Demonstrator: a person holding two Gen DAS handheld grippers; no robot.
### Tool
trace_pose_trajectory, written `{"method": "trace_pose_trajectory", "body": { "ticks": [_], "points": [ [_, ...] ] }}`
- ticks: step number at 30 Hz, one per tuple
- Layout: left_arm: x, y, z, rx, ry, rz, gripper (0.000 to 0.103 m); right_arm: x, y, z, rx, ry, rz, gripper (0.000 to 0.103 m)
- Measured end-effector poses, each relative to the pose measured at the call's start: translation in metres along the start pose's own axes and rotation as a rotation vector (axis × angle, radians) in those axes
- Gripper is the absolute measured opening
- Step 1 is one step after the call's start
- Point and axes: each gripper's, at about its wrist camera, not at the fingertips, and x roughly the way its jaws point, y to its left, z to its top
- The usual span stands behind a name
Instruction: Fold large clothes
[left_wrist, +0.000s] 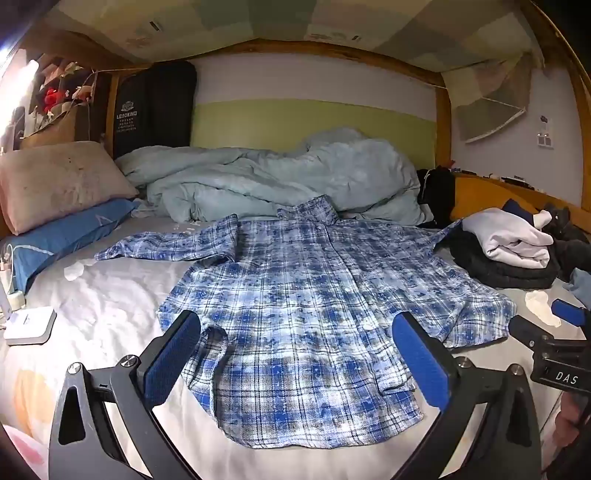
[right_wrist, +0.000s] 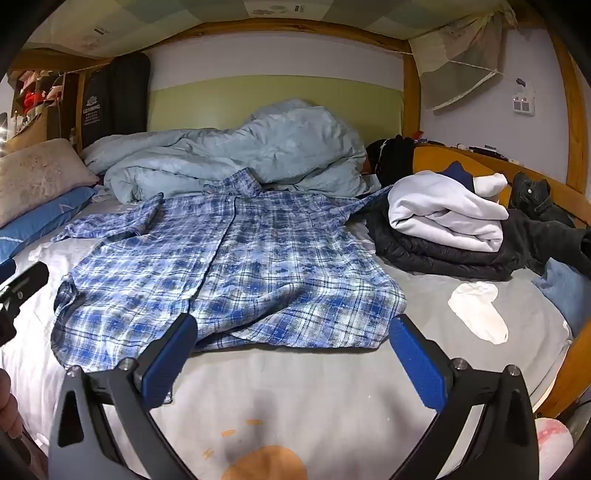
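on the bed, mid-mattress, the plaid shirt (left_wrist: 295, 295) lies spread flat, front up, collar toward the far wall, hem toward the near edge. left gripper (left_wrist: 295, 354) hangs over the hem w/ fingers released wide, nothing between them. right gripper (right_wrist: 295, 354) same: spread wide, empty, just short of the hem's right corner, over bare sheet (right_wrist: 295, 387).

risks, as i judge them:
- left sleeve (left_wrist: 170, 243) is bunched and lies toward the pillow side; the other sleeve runs under/against the folded stack (right_wrist: 443, 229) at the right edge. pulling the shirt w/o freeing that sleeve could drag the stack over or skew the fold.
- hem near the left corner is rumpled; a pinch there may catch one layer only, so the front lifts and the back stays down.
- soft mattress + loose sheet: fingers pressed low could grab sheet along w/ shirt.
- white sock (right_wrist: 476, 310) sits near the right side, could get swept into a fold.
- the two grippers are close together; the right one shows at the edge of the left view, so crossing moves could knock them.

surface/room: pale sheet w/ an orange print at the near edge, crumpled light blue duvet (left_wrist: 288, 177) along the far side, pillows (left_wrist: 59, 184) at the left end, wooden bunk frame (right_wrist: 410, 110), green-and-white wall, dim warm light.
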Motion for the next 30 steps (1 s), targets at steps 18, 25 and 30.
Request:
{"method": "trace_pose_trajectory", "body": {
  "ticks": [18, 25, 30],
  "points": [
    [0.006, 0.001, -0.003, -0.015, 0.046, -0.002, 0.103, 0.000, 0.008, -0.002, -0.025, 0.005, 0.000, 0.103],
    [0.006, 0.002, -0.004, -0.019, 0.050, -0.002, 0.103, 0.000, 0.008, -0.002, -0.033, 0.008, 0.001, 0.103],
    [0.003, 0.001, -0.001, -0.014, 0.045, -0.007, 0.103, -0.001, 0.010, -0.002, -0.043, 0.001, 0.002, 0.103]
  ]
}}
